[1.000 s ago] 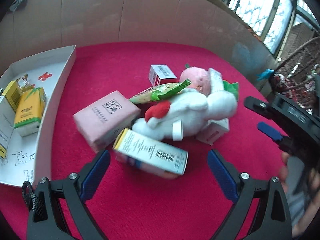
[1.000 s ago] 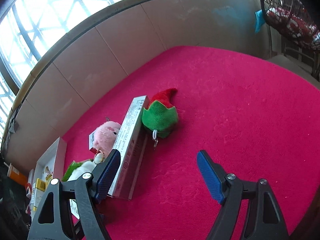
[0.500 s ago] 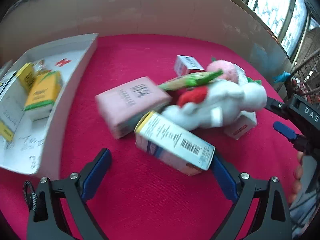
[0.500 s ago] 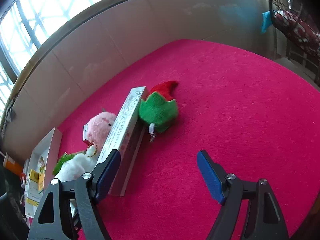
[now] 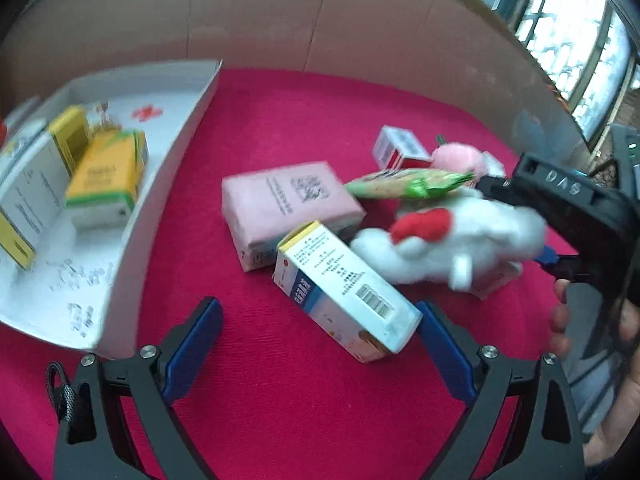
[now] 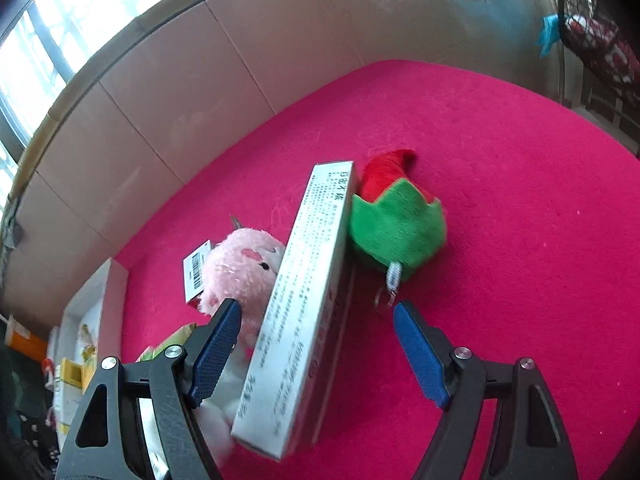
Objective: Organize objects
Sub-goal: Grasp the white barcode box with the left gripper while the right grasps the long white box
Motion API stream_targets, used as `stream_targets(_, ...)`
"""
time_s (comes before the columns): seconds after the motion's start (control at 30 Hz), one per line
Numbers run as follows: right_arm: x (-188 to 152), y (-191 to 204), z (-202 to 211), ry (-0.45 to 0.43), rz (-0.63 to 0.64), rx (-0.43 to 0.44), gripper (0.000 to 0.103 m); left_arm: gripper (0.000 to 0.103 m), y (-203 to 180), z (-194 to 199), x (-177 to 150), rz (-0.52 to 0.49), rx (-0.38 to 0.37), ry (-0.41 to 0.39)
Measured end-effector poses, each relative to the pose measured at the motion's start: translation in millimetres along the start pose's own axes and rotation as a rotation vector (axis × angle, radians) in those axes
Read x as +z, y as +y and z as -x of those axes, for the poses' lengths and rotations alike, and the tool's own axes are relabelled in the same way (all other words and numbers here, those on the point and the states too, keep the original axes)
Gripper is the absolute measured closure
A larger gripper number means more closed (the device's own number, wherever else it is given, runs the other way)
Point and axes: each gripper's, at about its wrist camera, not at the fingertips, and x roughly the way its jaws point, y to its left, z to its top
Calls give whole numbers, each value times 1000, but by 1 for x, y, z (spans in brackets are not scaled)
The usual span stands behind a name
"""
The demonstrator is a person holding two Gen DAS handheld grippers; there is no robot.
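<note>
Medicine box, the white one with the blue stripe and barcode, looks like what the left gripper is lining up on. Left wrist view first: it lies flat on the red cloth, slanted from about 11 o'clock to 4 o'clock, its near end just touching or almost touching the right finger, hard to say which. Jaws are spread wide, nothing in them. Probably light thin cardboard, stiff enough but crushable, so I'd pinch across the two long sides near the middle, gently. At 9 to 10 o'clock sits the white tray with yellow boxes already in it, likely where it goes. A pink packet and a white plush crowd the far end.

Right wrist view: the right gripper is also spread wide and empty, straddling a long white carton that runs toward 12 o'clock between the fingers. A pink plush sits at 10 o'clock, a green-and-red plush at 1 o'clock right against the carton. The carton is long and light, so it could swing if grabbed at one end.
</note>
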Motion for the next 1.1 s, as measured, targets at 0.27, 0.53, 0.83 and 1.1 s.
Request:
stream_targets(0.27, -5, -3, 0, 33, 43, -5, 25, 12, 8, 8, -5, -42, -9, -14)
stream_targets(0.53, -16, -33, 15, 59, 42, 16, 34, 15, 29, 29, -10, -29, -11, -24)
stream_targets(0.83, -16, -17, 6, 75, 116, 2, 34, 17, 6, 10, -4, -65, -39, 11)
stream_targets(1.1, -26, -15, 8, 60, 171, -25, 72, 60, 10, 15, -10, -88, -50, -8)
